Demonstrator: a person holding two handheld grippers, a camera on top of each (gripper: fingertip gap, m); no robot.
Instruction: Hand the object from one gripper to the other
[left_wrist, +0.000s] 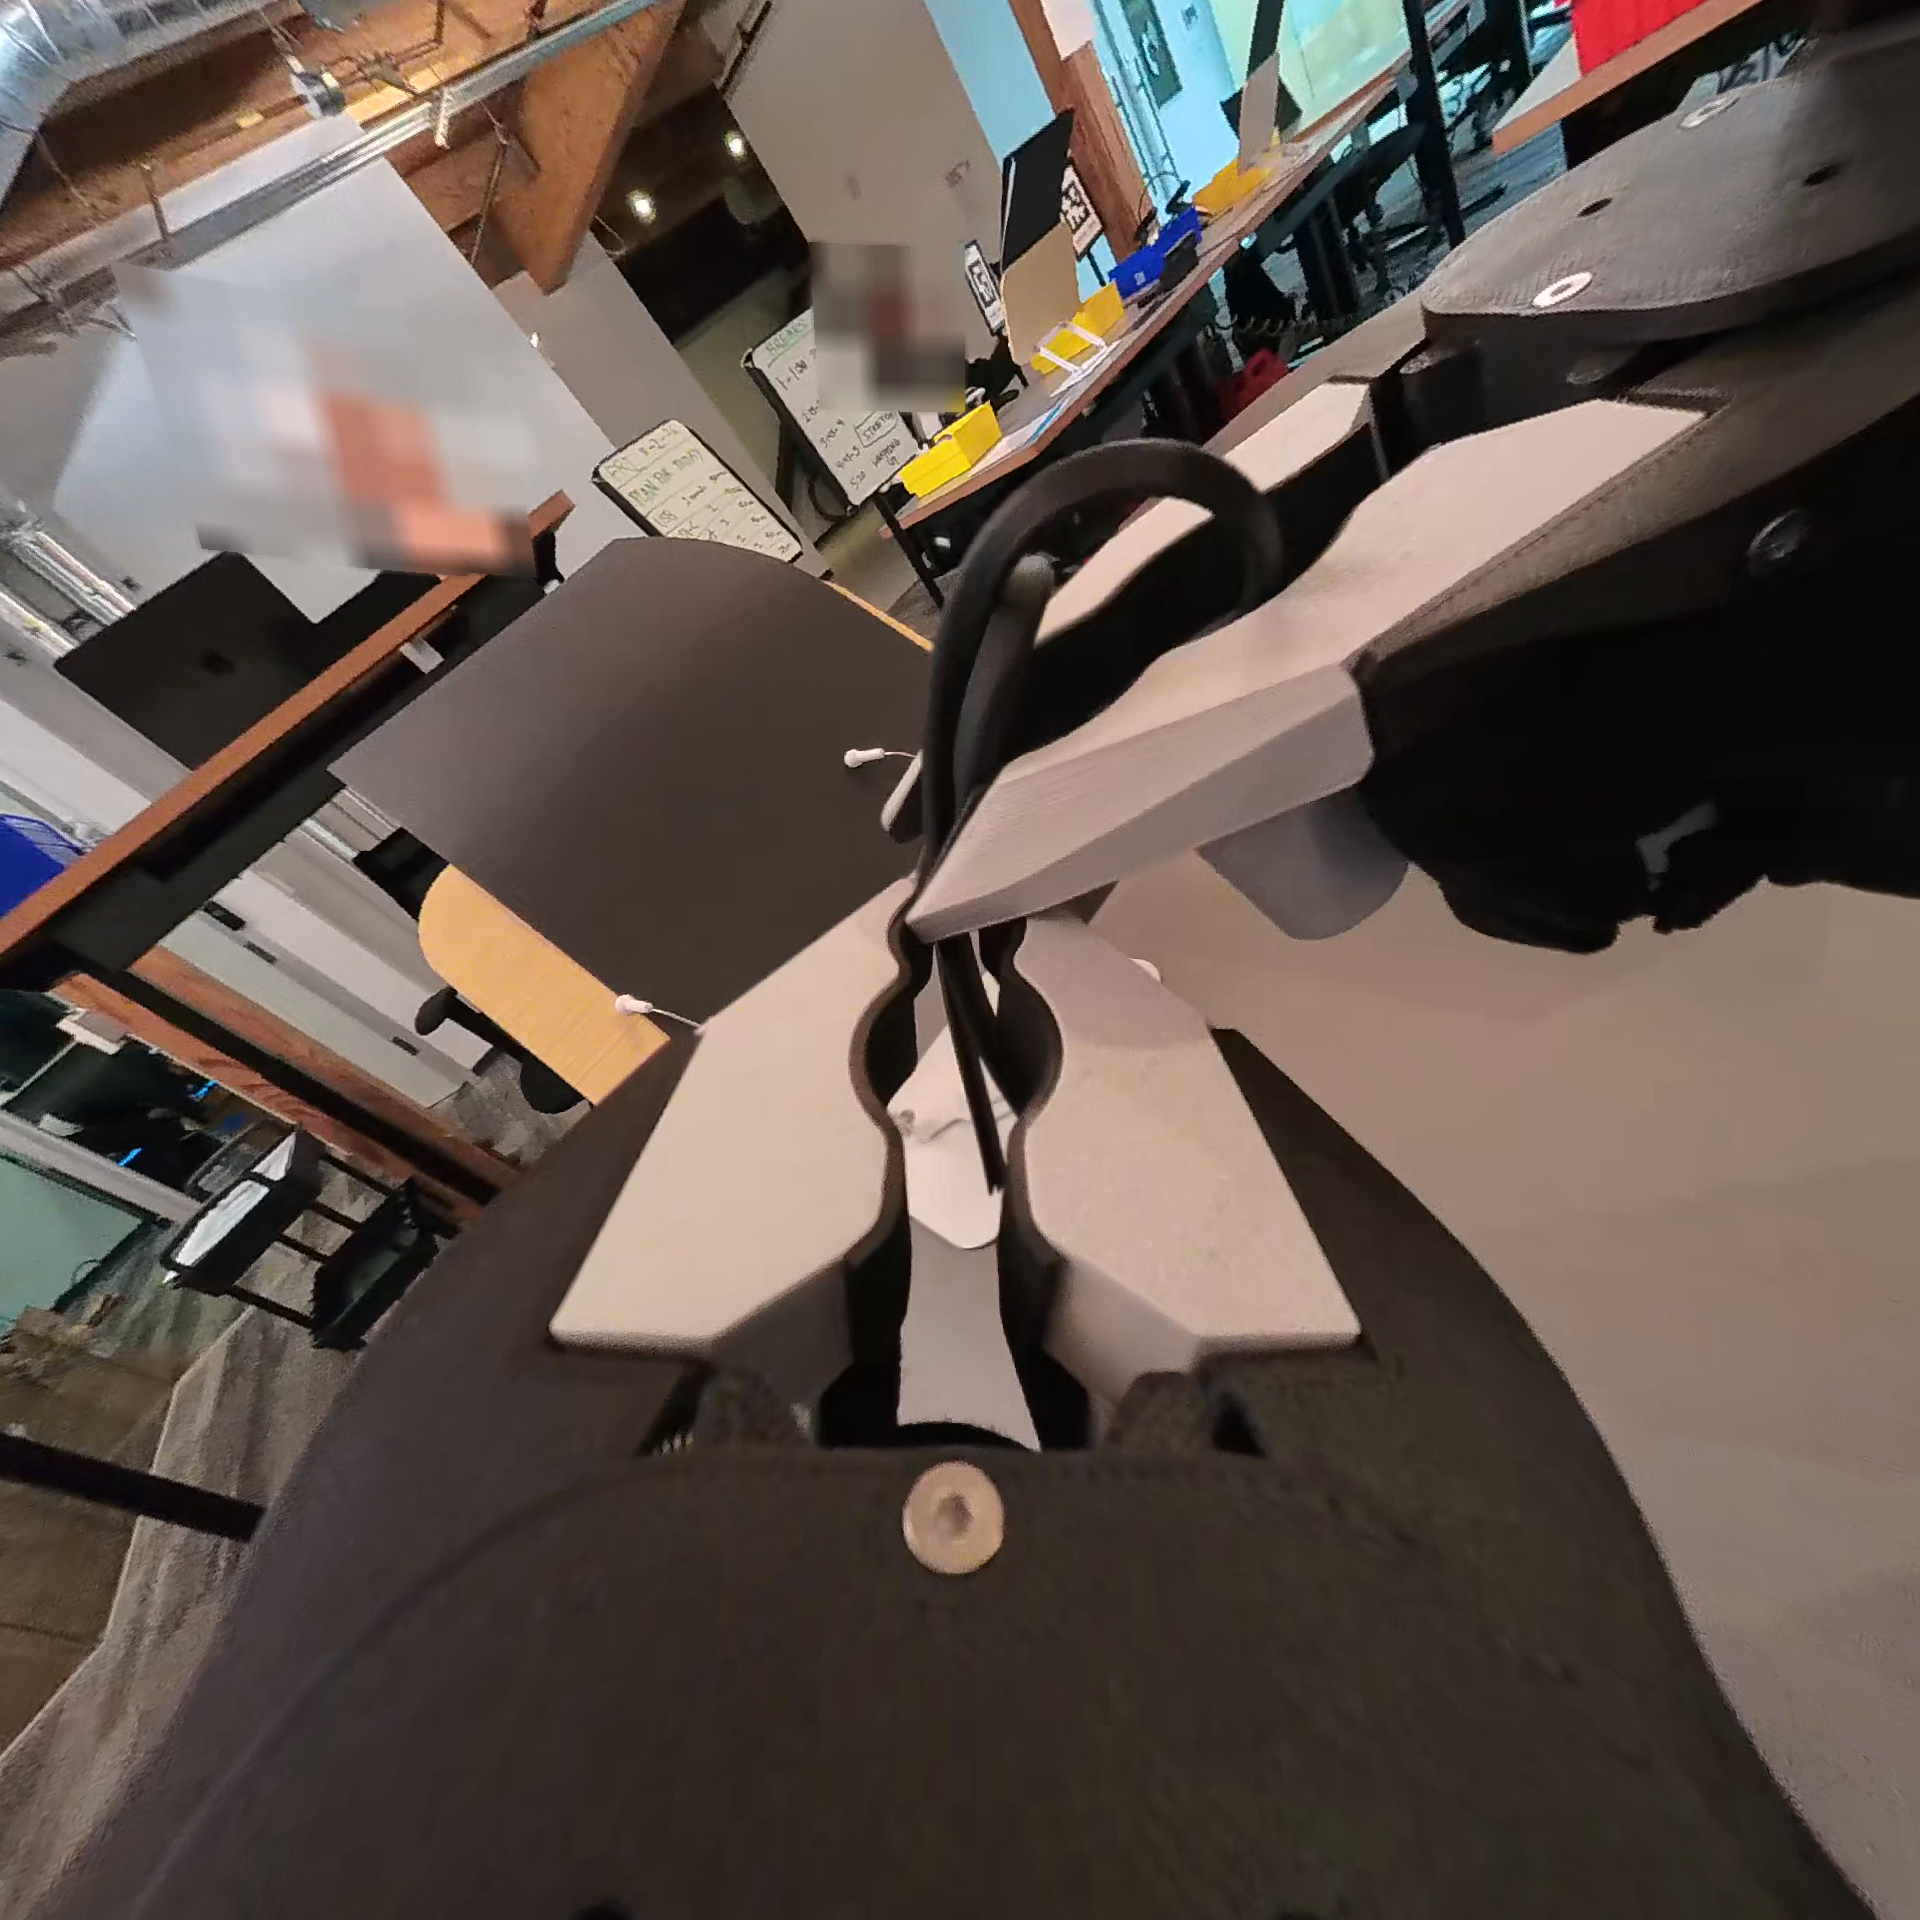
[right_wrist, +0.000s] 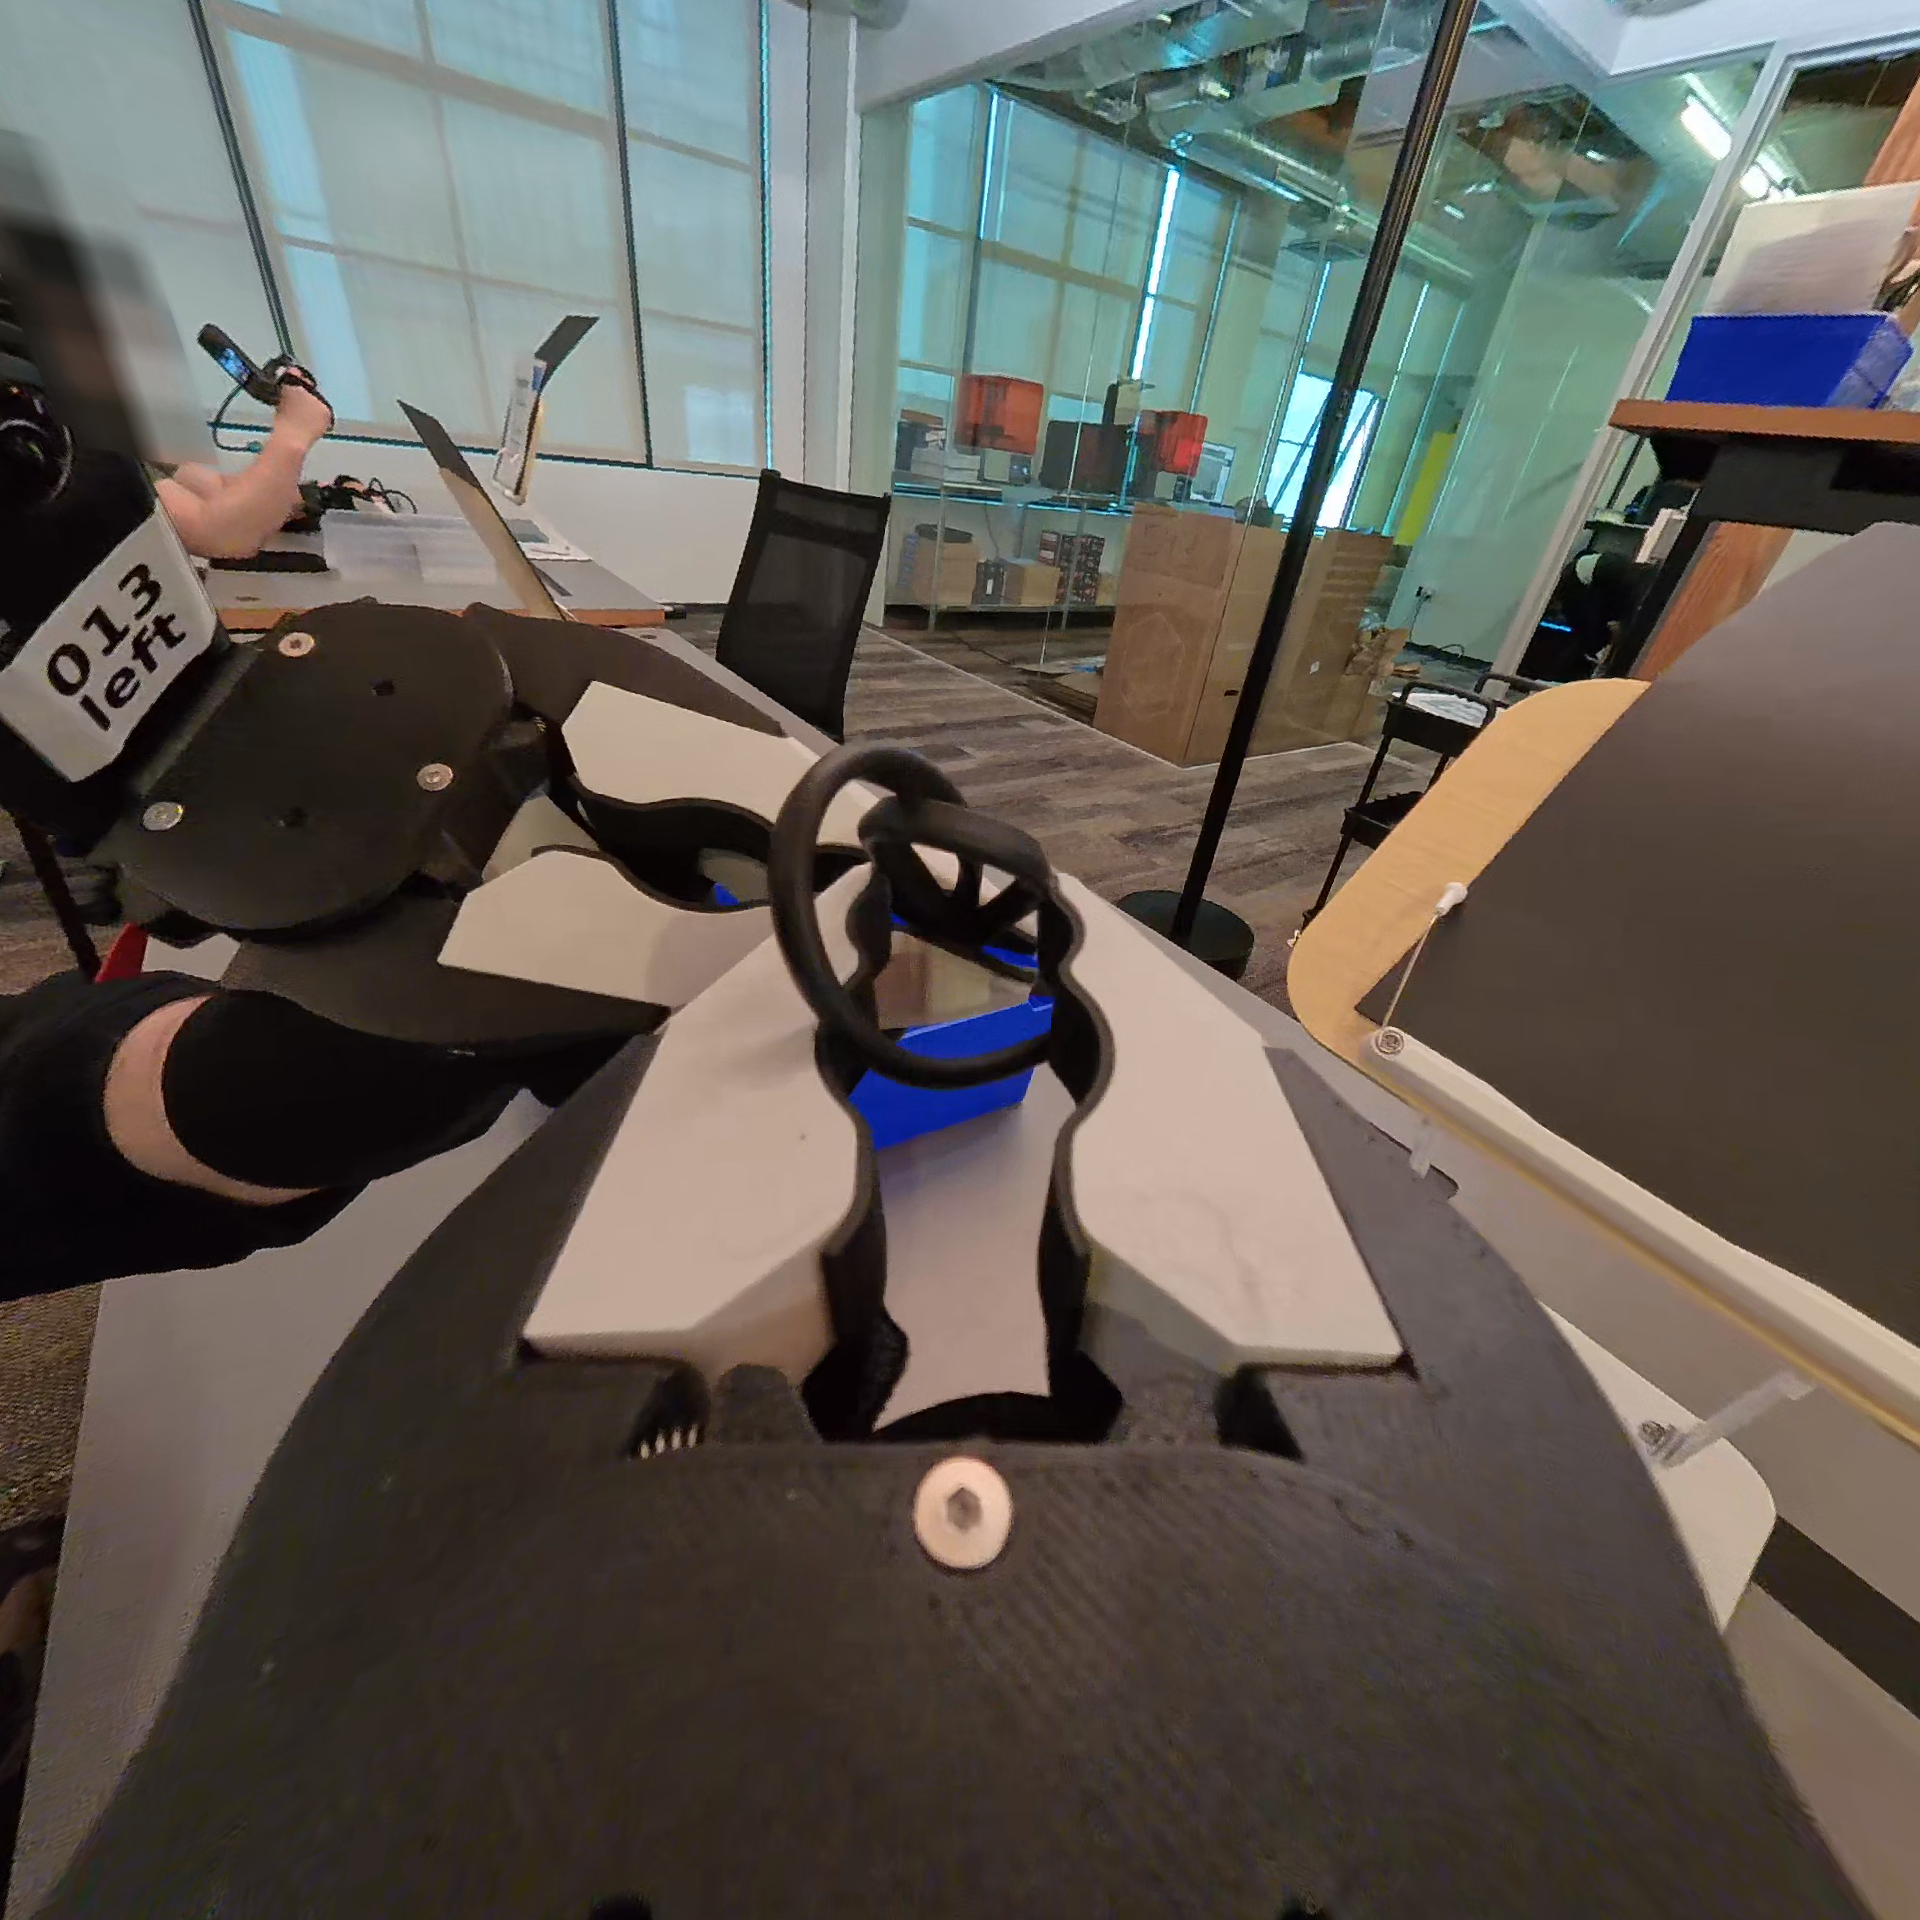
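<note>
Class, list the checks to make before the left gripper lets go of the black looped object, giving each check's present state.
1. Left gripper pinches the thin ends of the black looped object: ok.
2. Loops sit between the right gripper fingertips: ok.
3. Right gripper's hold is firm: cannot tell.
4. The two grippers' fingers stay apart: cannot tell.
5. Blue bin lies below the handover: ok.

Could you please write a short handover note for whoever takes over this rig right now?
Left gripper: shut on the thin lower end of the black looped object.
Right gripper: fingers straddle the loops; firm grip unclear.
Object is in the air between both grippers.
Done: grippers brought together.
Left: confirm the right's grip, open the left, draw apart.
</note>
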